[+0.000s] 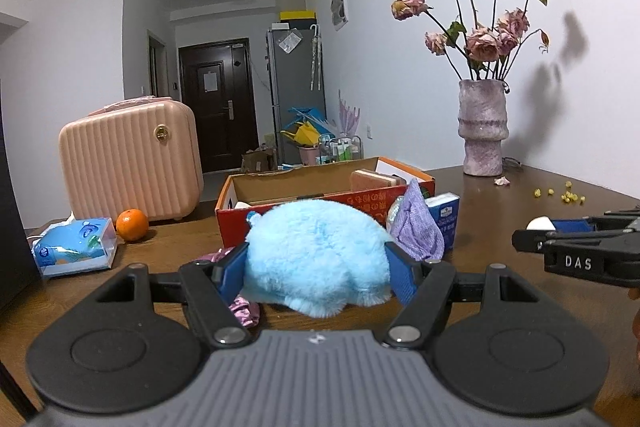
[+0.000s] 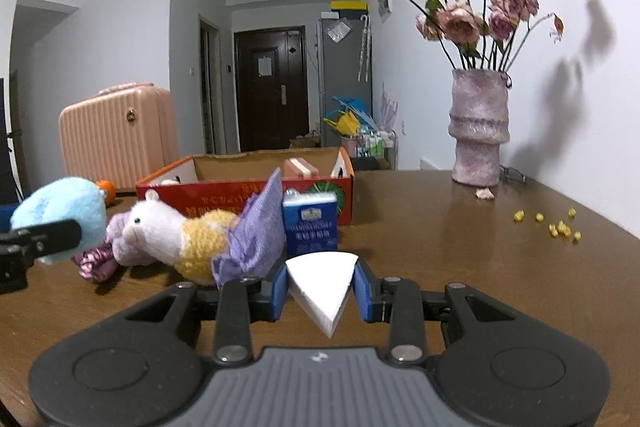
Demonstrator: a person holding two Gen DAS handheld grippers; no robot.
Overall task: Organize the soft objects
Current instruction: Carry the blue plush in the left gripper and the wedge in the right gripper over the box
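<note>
My left hand-held gripper [image 1: 316, 267] clamps a fluffy blue plush toy [image 1: 316, 263] above the table [image 1: 520, 307], just short of the red cardboard box [image 1: 304, 203]; my right hand-held gripper [image 2: 320, 287] pinches a white wedge-shaped sponge [image 2: 324, 283] nearer the table's front; to do this well, I judge, each load should clear the box's near wall before release, steering past the alpaca plush [image 2: 168, 231] and purple knit cloth [image 2: 256, 235] lying before it.

Fluffy blue plush [image 1: 316, 259], white wedge [image 2: 324, 287]
</note>
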